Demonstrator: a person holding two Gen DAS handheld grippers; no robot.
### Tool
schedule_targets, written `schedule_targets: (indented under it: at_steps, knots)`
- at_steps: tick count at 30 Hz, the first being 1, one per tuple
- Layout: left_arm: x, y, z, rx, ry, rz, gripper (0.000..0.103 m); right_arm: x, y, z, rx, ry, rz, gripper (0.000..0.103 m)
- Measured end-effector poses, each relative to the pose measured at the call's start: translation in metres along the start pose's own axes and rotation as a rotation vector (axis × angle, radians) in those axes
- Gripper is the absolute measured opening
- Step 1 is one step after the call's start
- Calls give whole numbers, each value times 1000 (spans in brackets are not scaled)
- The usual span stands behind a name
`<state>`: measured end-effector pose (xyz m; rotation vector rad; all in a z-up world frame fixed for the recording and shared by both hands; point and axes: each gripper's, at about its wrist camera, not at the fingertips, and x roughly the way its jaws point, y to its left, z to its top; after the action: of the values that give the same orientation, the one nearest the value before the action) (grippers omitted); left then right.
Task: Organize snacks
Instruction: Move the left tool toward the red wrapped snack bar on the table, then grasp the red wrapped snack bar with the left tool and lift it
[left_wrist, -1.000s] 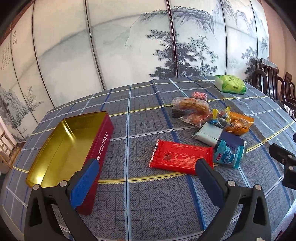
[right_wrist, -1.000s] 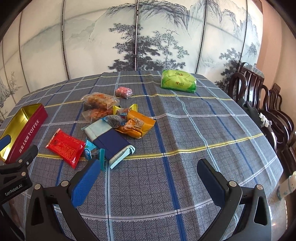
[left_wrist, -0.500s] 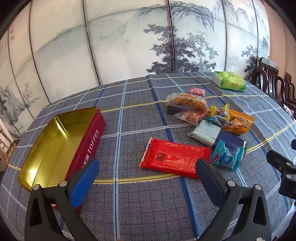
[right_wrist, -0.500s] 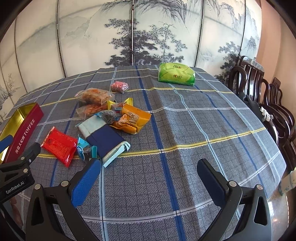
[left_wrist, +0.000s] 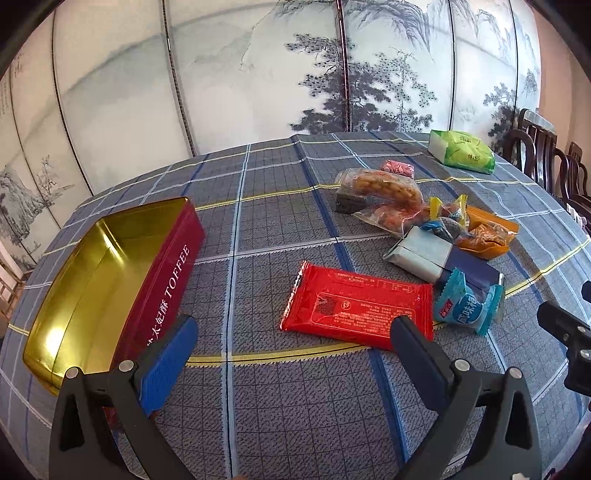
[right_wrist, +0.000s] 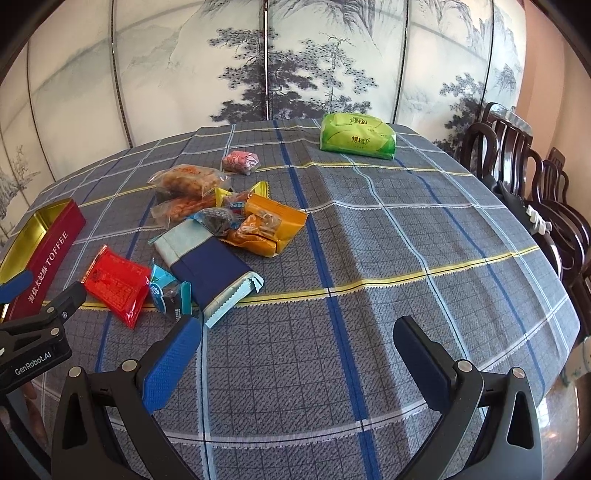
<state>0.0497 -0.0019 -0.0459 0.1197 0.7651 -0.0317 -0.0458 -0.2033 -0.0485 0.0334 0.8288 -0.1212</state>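
Both hand-held grippers are held spread wide with nothing between the fingers: the left hand-held gripper (left_wrist: 291, 338) is hovered over the table (left_wrist: 258, 229) with its right finger just over the edge of the red flat packet (left_wrist: 354, 308), and the right hand-held gripper (right_wrist: 297, 341) is parked over bare checked cloth near the table's front. The open toffee tin (left_wrist: 110, 273) is best seen from the left wrist, where the whole gold inside is shown with nothing in it; from the right wrist only its red side and a sliver of gold are caught at the far left. The snack pile is laid out more clearly in the right wrist view: a navy and pale blue pack (right_wrist: 207, 266), an orange bag (right_wrist: 273, 227), two clear bags of orange snacks (right_wrist: 184, 192), a small teal wrapper (right_wrist: 166, 291) just beside the red packet, and a pink sweet (right_wrist: 241, 161) set a bit apart behind. A green tissue pack (right_wrist: 357, 136) is placed well apart at the far side. The dark wooden chairs (right_wrist: 517, 177) along the right are shown far better in the right view, and the left tool's black body with "GenRobot.AI" lettering is only readable there. The painted folding screen (left_wrist: 258, 74) is seen behind in both.
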Motion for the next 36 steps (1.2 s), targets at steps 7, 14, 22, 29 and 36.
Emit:
schedule_targets:
  at_steps: [7,14,22,29,36]
  knots:
    - [9,-10,2,59,37,-96,103,7,-5,-5,14,19,19,103]
    - [15,-9,11,121,61,-204,103,10,-14,-5,45,34,55,103]
    - [26,9,24,154,128,-367,103,12,-11,-7,51,44,100,103]
    - [12,-10,36,545,141,-416,103,11,-6,-7,26,45,130,103]
    - [24,-33,35,821,205,-489,102,7,-6,-6,2,32,125,103]
